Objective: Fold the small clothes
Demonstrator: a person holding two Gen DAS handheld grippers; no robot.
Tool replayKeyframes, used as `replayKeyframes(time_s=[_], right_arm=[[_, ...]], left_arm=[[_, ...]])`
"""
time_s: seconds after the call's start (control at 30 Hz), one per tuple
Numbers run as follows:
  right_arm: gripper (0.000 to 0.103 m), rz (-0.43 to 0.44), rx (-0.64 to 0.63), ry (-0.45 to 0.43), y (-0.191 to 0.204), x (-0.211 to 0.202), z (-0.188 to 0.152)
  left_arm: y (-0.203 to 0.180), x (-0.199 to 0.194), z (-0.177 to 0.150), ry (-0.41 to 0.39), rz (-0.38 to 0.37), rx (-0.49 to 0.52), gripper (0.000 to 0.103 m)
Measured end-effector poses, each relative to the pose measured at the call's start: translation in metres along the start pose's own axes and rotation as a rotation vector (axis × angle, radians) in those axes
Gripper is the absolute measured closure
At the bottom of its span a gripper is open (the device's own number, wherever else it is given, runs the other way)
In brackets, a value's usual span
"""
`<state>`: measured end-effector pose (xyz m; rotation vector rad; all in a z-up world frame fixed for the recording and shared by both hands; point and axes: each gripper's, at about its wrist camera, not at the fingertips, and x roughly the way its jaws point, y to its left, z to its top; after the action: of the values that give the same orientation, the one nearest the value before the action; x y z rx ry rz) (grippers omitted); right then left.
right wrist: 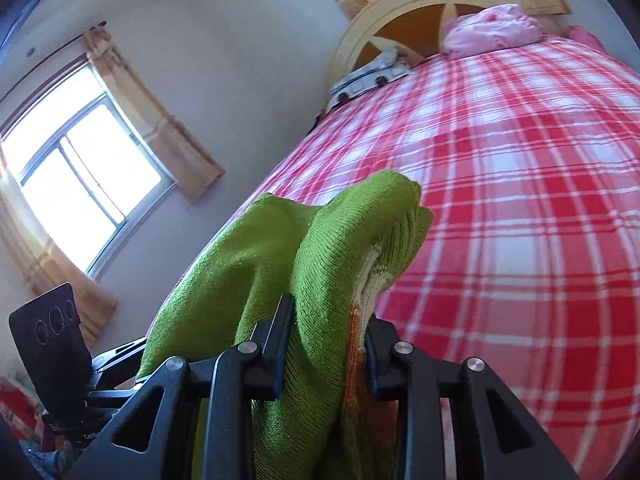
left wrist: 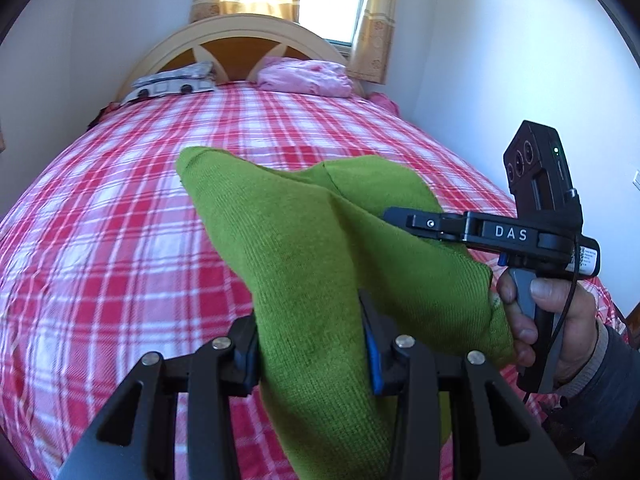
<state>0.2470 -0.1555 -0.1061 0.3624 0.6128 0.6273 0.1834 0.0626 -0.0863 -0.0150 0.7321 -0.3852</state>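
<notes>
A green knit garment point(left wrist: 304, 240) hangs above the bed, held up at two places. In the left wrist view my left gripper point(left wrist: 310, 344) is shut on a thick fold of it, and the cloth bulges up between the two fingers. To the right, my right gripper point(left wrist: 400, 220) pinches another edge of the garment, with a person's hand point(left wrist: 560, 320) on its handle. In the right wrist view my right gripper point(right wrist: 330, 332) is shut on the green garment point(right wrist: 320, 248), where a cream and orange trim shows. The left gripper's camera housing point(right wrist: 48, 328) sits low on the left, its fingers hidden behind the cloth.
Under the garment lies a bed with a red and white plaid sheet point(left wrist: 120, 220). A pink pillow point(left wrist: 304, 76) and a grey patterned pillow point(left wrist: 172, 84) rest against the cream headboard point(left wrist: 240, 28). White walls and curtained windows point(right wrist: 88, 176) surround the bed.
</notes>
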Motion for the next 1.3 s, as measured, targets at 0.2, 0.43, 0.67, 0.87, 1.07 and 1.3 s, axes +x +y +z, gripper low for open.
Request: replayKeyframes(time_s=[0.2,0.43,0.67,0.87,1.07,1.3], right_arm=[[0.072,0.042,-0.023,0.034,0.026,0.026,-0.009],[0.072,0.076,-0.041,0.069,0.047,0.052,-0.016],[0.072,0.096,-0.052,0.096,0.057,0.072,-0.020],[0.072,0.110,-0.059,0.115,0.066,0.088,-0.021],[0.072,0.126,-0.063,0.129,0.073,0.100,-0.022],[0.072,0.147,-0.069,0.149,0.085,0.122,-0.023]], left_arm=[[0.026,-0.015,-0.015,-0.003,0.043,-0.031,0.061],[0.049,-0.027,-0.031,-0.007,0.070,-0.063,0.061],[0.063,-0.030,-0.039,-0.001,0.090,-0.085,0.061],[0.075,-0.035,-0.044,-0.003,0.101,-0.102,0.061],[0.088,-0.041,-0.049,-0.013,0.111,-0.112,0.061],[0.107,-0.044,-0.058,-0.018,0.137,-0.144,0.061]])
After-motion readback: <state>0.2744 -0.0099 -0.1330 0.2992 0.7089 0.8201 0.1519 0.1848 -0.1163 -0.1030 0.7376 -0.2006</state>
